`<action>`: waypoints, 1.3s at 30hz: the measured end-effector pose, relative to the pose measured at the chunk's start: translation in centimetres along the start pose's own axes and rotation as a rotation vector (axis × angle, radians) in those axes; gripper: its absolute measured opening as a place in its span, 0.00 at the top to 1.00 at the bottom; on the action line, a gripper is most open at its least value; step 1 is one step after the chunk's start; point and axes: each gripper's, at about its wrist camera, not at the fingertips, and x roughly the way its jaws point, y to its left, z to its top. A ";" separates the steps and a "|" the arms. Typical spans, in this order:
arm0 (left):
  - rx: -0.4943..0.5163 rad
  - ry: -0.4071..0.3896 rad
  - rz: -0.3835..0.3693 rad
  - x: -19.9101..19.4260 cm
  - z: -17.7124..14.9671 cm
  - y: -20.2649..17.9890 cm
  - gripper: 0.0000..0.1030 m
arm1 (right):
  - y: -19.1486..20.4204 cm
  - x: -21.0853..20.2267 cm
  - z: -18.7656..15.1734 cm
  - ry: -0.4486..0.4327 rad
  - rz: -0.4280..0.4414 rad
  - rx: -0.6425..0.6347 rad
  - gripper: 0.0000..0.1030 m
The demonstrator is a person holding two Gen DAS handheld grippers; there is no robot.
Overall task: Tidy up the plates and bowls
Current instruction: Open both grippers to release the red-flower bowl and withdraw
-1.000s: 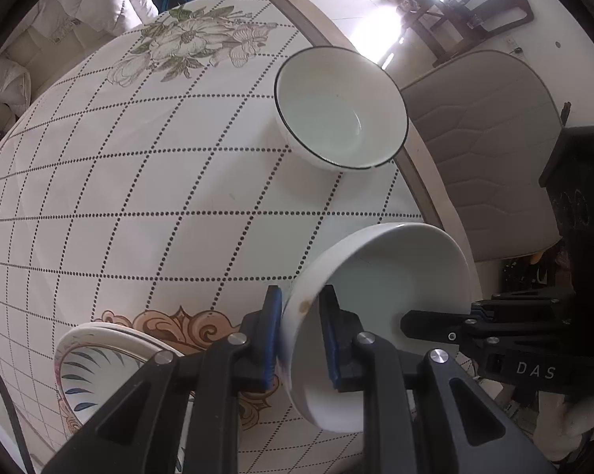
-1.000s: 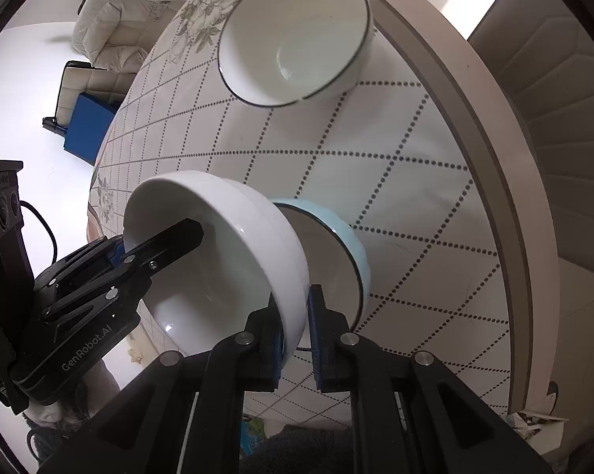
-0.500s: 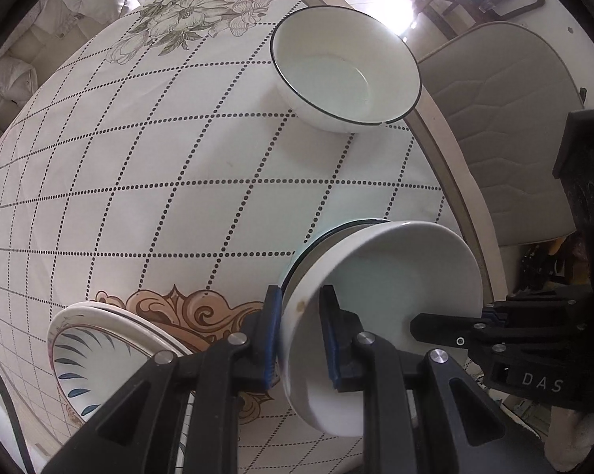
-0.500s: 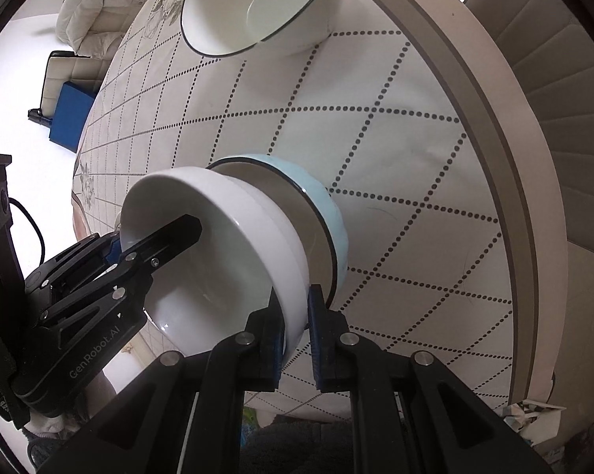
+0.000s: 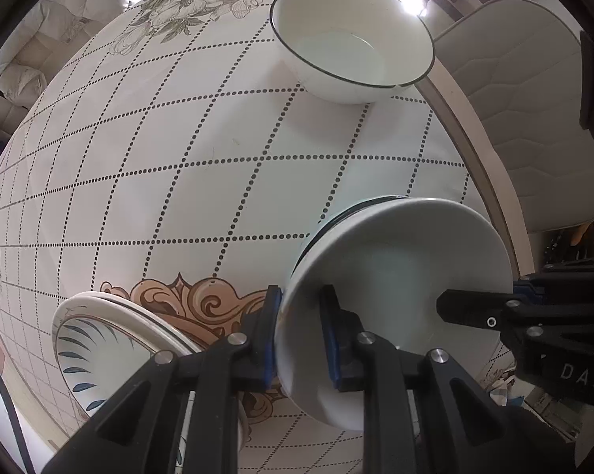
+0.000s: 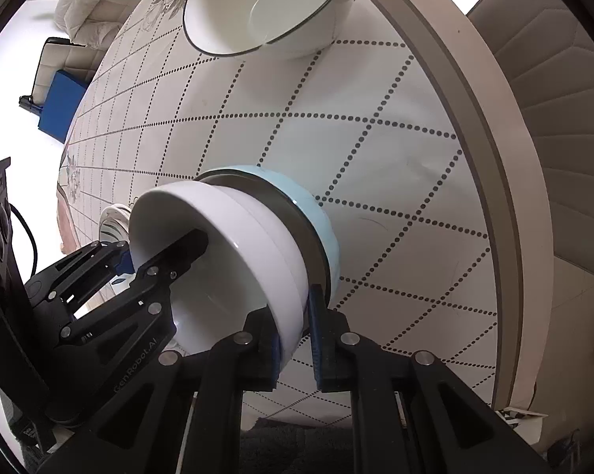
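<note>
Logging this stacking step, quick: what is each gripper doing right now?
Left gripper: closed on the rim of the plain white ceramic bowl.
Right gripper: closed on the same bowl's opposite rim.

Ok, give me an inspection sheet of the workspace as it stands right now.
Surface: round table with a dotted diamond cloth, flower prints.
Job's things: white bowl held tilted, nesting into the blue bowl; dark-rimmed bowl alone near the far edge; patterned plates stacked.
Clutter: nothing seen.
Grippers: left gripper and right gripper each shut on the white bowl's rim, opposite sides.
Cables: black cable beside the left gripper.
Surroundings: padded chair, sofa, blue box.
</note>
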 end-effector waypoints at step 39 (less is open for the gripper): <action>-0.020 0.020 0.010 0.4 -1.3 0.3 0.83 | -0.6 -0.9 -0.2 0.037 -0.074 -0.015 0.88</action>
